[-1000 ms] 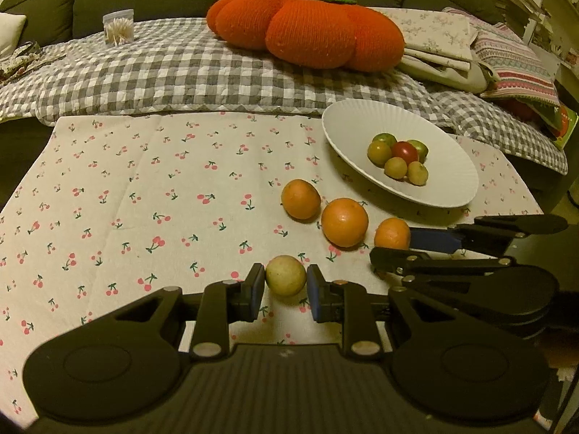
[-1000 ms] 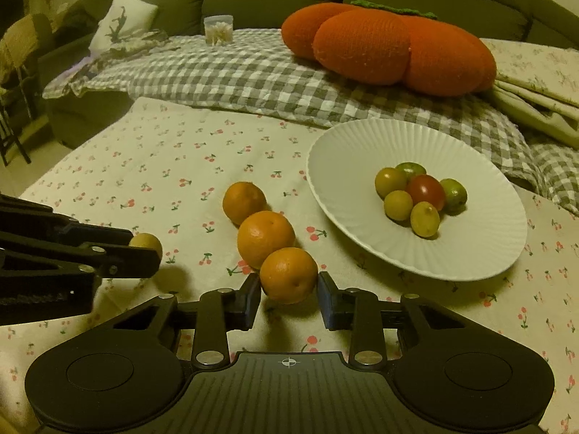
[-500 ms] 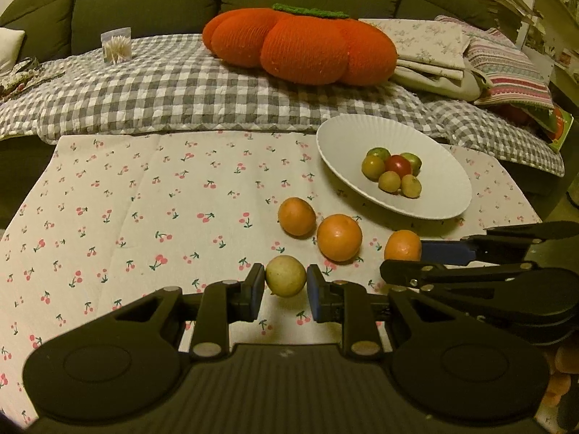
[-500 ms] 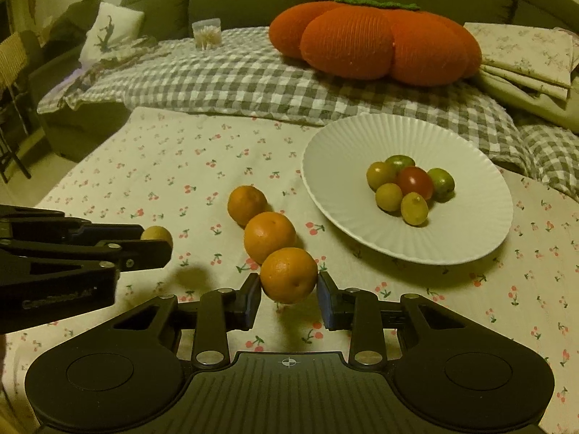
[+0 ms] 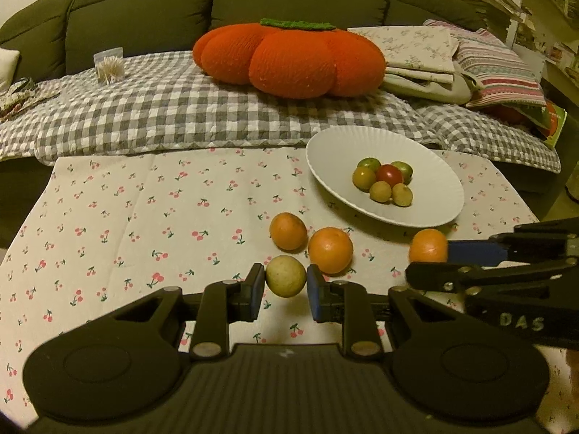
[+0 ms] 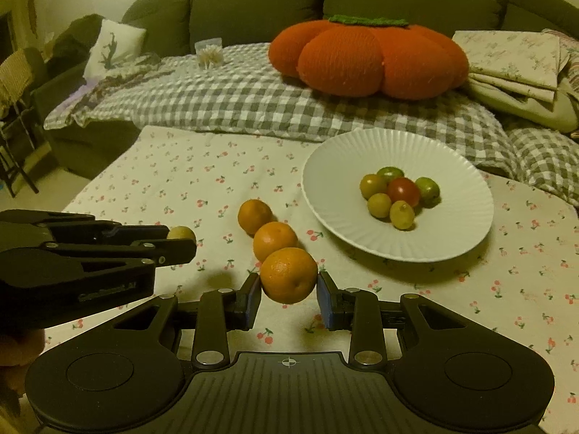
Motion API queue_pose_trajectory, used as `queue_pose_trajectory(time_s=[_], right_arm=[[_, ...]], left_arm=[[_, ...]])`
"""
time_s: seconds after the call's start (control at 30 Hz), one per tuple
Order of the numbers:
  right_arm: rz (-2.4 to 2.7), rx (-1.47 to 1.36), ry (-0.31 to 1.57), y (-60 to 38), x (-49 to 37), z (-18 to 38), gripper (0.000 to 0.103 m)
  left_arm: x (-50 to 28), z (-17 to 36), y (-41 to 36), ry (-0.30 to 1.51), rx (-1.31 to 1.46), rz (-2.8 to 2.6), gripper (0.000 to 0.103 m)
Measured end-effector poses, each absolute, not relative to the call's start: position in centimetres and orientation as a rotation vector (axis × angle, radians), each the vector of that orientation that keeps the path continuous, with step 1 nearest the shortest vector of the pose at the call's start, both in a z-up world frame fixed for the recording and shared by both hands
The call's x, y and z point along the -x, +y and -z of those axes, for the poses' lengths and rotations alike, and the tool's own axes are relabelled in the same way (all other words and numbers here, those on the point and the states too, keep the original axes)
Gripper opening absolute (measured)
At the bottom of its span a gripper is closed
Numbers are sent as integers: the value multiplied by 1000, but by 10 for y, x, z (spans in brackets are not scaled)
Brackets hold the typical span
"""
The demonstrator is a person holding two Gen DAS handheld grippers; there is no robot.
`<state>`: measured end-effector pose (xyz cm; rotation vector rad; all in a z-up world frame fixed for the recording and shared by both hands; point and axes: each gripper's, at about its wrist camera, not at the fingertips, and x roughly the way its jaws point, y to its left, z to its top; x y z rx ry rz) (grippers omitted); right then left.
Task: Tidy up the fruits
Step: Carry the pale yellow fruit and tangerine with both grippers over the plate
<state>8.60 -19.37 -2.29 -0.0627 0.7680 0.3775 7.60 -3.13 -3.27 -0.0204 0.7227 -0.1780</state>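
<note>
Fruit rides in both claws above the tabletop: the left claw [image 5: 285, 285] pinches a pale yellow fruit [image 5: 285, 276], the right claw [image 6: 288, 291] an orange [image 6: 288, 275], lifted probably for carrying to the white plate [image 6: 459, 231] near the far right corner, where small fruits [image 6: 400, 195] sit.

the left claw [image 5: 286, 285] reaches forward and level, its two blue-padded fingers [image 5: 256, 287] pressed against a pale yellow fruit [image 5: 286, 276] held off the desk. the right claw [image 6: 288, 289] is posed the same way, its fingers [image 6: 325, 298] clamped on an orange [image 6: 288, 275] in the air. the two claws sit side by side, near each other, each showing in the other's view from the side.
</note>
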Motion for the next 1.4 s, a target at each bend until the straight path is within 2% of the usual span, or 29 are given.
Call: queue_pose_trajectory(time_s=[0.73, 1.1, 1.4], right_arm=[[-300, -38, 714, -241, -84, -2, 32], [-194, -114, 736, -276, -112, 4, 31], [-150, -180, 744, -293, -135, 13, 31]], left_arm=[[-94, 21, -54, 634, 24, 239, 23], [-122, 20, -83, 545, 1, 315, 23], [-149, 32, -107, 555, -37, 344, 23]])
